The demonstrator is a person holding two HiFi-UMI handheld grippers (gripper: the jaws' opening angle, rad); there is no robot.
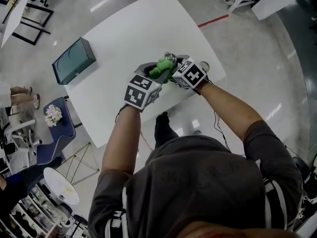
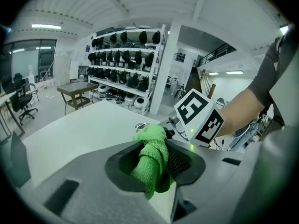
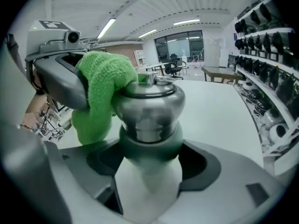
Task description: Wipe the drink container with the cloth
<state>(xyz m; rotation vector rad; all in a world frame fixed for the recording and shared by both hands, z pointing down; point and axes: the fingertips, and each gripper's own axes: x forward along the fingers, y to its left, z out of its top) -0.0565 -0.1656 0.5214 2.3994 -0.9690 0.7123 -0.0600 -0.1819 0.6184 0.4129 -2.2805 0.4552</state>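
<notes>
Right now my left gripper (image 2: 152, 166) is clamped on a bunched, bright green microfibre cloth (image 3: 100, 88). My right gripper (image 3: 147, 174) is closed around the white body of a drink container (image 3: 148, 107) that has a green collar and a rounded silver metal lid. The cloth presses against the lid's side, on the left in the right gripper view. I hold both over the near part of the white tabletop (image 1: 133, 33). A dark green box (image 1: 74, 61) sits well apart at the tabletop's left edge.
</notes>
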